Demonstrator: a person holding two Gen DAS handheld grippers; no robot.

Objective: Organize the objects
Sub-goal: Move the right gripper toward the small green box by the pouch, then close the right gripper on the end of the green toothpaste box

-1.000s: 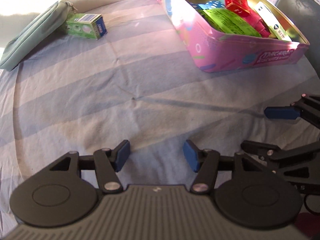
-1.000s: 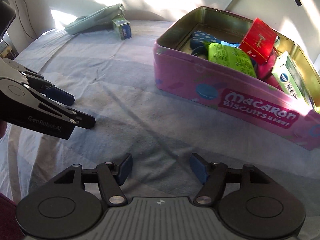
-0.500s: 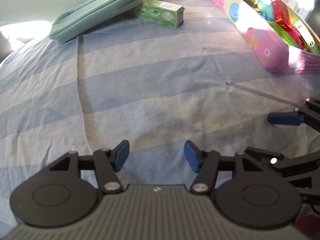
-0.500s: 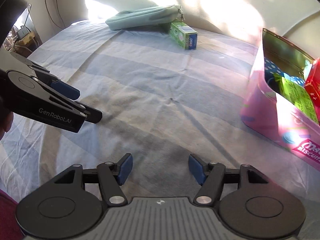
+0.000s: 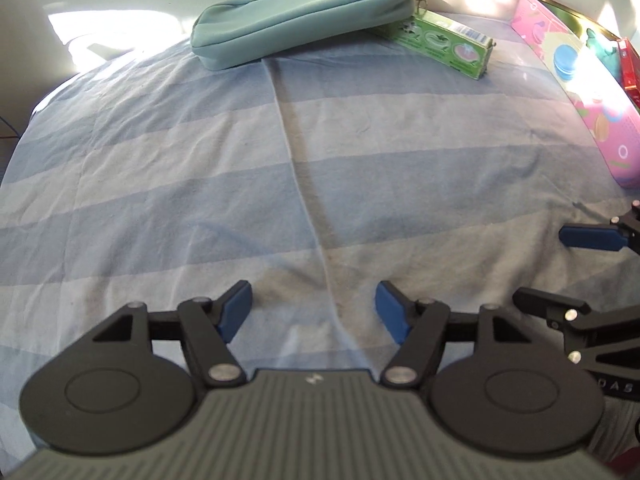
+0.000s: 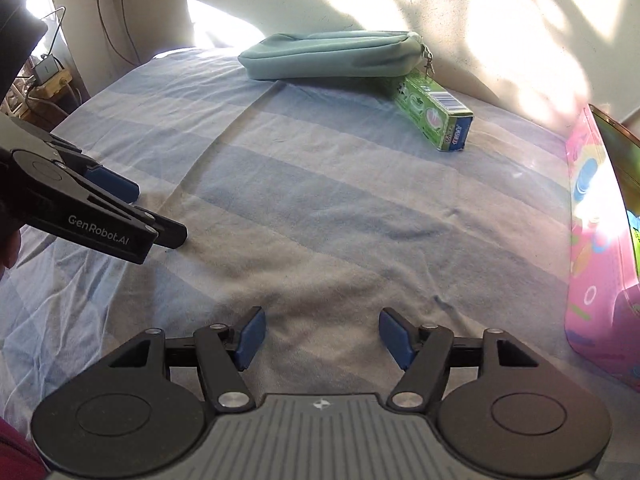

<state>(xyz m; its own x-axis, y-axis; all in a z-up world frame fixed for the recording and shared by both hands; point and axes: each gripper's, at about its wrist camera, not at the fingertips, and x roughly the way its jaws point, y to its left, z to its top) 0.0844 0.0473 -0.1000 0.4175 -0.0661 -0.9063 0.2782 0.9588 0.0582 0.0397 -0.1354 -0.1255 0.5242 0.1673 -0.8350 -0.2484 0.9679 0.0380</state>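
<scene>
Jaws of both grippers gape empty; green box [image 6: 434, 117] lies well ahead, touching pouch [image 6: 332, 55].

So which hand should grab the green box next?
Probably the right. The green box lies toward the pink tin, on the right gripper's side. Both it and the left gripper are open, empty.

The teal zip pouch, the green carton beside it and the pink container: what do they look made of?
The teal zip pouch looks like soft matte fabric: it sags, shows seams and carries a metal clasp. The green carton appears to be printed glossy cardboard, with sharp folded edges and a barcode. The pink container is probably painted tin; its inner wall shines like metal.
</scene>
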